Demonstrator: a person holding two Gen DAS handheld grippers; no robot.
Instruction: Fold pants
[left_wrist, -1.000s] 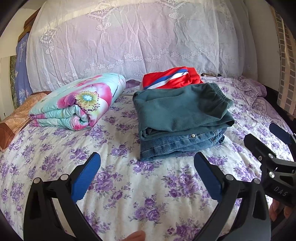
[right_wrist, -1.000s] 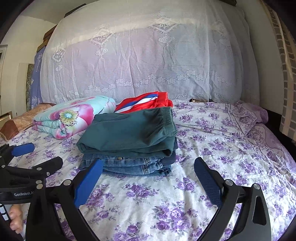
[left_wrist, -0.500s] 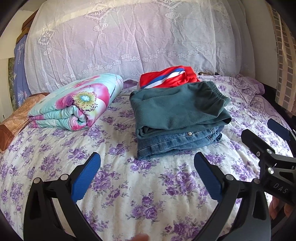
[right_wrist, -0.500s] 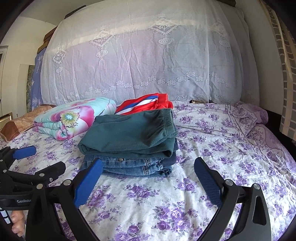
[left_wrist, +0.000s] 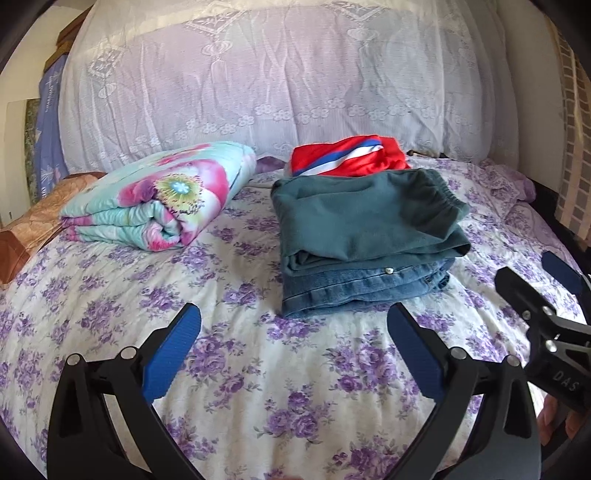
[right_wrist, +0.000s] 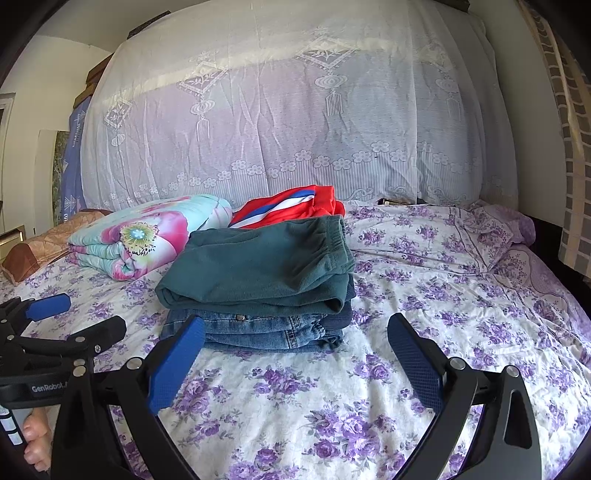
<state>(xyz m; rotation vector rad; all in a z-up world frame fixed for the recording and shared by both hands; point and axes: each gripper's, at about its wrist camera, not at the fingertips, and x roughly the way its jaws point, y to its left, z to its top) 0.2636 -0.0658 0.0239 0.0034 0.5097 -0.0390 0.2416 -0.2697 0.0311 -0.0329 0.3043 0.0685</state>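
**Pants lying folded on the bed, both tools open**

Pants (left_wrist: 365, 221) are sitting folded in a stack near the middle of the bed (left_wrist: 258, 369): green pants on top, jeans (left_wrist: 354, 288) underneath. In the left wrist view the elastic waistband is facing right and the folded edges are facing the camera, so the stack's long axis is running left to right across the bed. The jeans are peeking out along the near edge, a metal button showing.

Left tool (left_wrist: 293, 354) is hovering low over the sheet just in front of the stack, pointing toward it, fingers spread wide and gripping nothing. Right tool (right_wrist: 295, 365) is sitting in the same pose beside it, jaws wide apart and empty, its left finger (right_wrist: 177, 369) overlapping the jeans' near corner in view; contact cannot be told. Each tool is showing at the edge of the other's view.

Behind the stack a red garment (left_wrist: 347, 157) is lying, touching it. A floral quilt (left_wrist: 162, 199) is resting folded to the left, apart from the pants.
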